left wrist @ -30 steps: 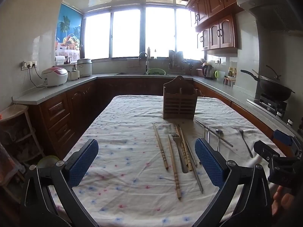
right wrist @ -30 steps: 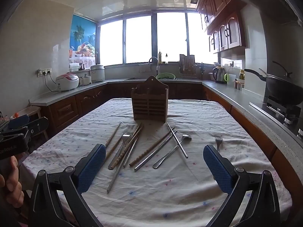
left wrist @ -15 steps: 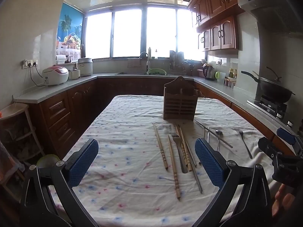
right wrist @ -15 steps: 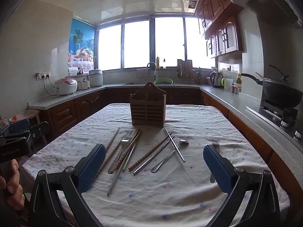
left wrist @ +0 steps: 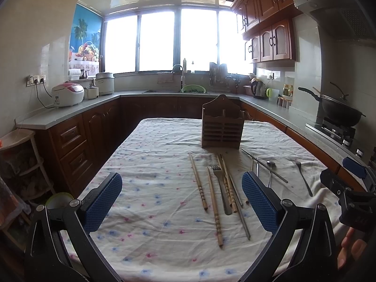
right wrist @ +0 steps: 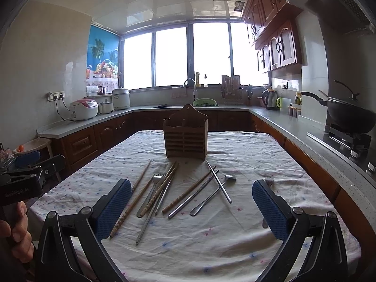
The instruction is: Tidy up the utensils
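both jaws wide, empty; utensils [right wrist: 178, 192] lie lengthwise at frame centre, nearer the right gripper [right wrist: 191, 208] than the left gripper [left wrist: 182, 203].

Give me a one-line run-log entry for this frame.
phase: pre-grasp | left gripper: open, empty | right gripper: open, empty | utensils: loose on tablecloth | wooden holder: upright, looks empty

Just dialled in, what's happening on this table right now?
A person holds two sets of tongs over a clothed table, both open and empty. The left tongs and right tongs hover short of the utensils. Wooden chopsticks, metal chopsticks, a fork and a spoon lie loose in front of the wooden holder; another fork lies apart to the right. No utensil shows above the holder's rim.
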Available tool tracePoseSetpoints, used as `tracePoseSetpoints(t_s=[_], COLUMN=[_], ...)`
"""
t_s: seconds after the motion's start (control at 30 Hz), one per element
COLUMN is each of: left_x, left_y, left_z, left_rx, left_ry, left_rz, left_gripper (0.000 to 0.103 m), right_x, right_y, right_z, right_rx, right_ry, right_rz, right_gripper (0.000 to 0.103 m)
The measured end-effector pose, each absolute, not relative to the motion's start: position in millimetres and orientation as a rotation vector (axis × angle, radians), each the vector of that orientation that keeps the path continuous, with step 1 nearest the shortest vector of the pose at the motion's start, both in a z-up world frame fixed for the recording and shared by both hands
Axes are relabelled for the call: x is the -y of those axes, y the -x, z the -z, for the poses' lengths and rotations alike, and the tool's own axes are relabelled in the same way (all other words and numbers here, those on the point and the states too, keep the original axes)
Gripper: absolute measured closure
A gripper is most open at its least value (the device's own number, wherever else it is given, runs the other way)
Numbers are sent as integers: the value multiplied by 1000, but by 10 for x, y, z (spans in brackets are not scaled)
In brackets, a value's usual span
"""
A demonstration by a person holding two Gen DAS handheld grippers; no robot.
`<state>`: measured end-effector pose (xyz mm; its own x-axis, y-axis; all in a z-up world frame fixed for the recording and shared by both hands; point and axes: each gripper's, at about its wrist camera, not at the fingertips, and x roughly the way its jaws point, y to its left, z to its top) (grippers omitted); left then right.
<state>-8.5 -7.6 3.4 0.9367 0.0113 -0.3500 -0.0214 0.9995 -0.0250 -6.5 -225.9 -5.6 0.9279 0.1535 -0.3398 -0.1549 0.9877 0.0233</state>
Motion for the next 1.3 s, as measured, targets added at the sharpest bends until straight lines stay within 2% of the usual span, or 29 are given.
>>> tracePoseSetpoints(t_s=[1.3], left_x=[69], left_y=[46], left_z=[-4], left_rx=[-361], left_ry=[26], left_rz=[-11], left_gripper=[0], right_x=[2239], right_y=[73], right_z=[10], right_rx=[-339], right_ry=[-1], right_rz=[-184], right_gripper=[0])
